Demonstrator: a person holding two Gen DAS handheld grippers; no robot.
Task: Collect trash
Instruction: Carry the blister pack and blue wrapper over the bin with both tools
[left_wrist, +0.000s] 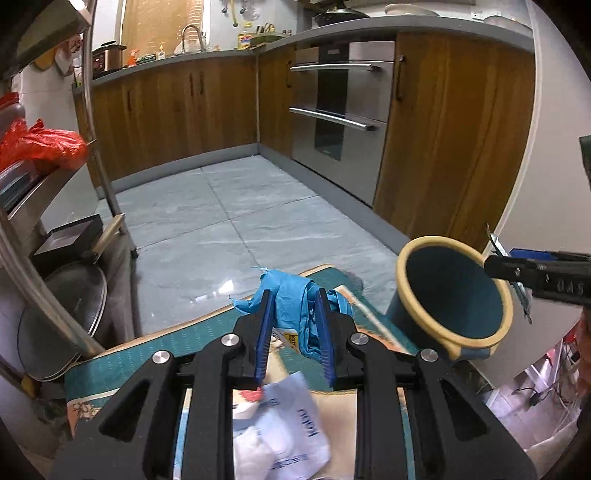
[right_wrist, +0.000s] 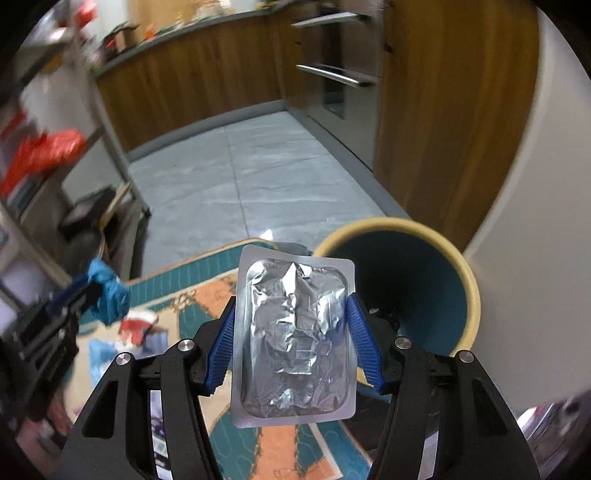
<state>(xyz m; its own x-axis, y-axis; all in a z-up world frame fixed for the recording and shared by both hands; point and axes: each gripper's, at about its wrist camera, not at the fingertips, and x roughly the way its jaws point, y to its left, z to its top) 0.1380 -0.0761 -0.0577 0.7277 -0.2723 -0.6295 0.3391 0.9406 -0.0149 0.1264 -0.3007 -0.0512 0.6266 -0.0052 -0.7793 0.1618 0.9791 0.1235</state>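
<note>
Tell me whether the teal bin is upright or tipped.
Upright: the teal bin stands on its base, its cream rim opening upward.

- Blue crumpled wrapper (left_wrist: 301, 312): bunched, clamped between blue pads, above the table's far edge.
- Silver foil blister pack (right_wrist: 293, 347): crinkled, upright, held by its side edges.
- Teal bin, cream rim (left_wrist: 456, 295): open, far right.
- White packet (left_wrist: 284, 435): crumpled, lying near.

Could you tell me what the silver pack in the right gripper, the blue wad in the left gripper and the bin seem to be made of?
Silver pack: likely foil-backed plastic blister, shiny, with a wrinkled middle and a flat sealed rim.
Blue wad: thin, soft plastic film, perhaps a bag or glove, crumpled with a torn edge.
Bin: apparently hard plastic, smooth teal walls, cream rim.
</note>
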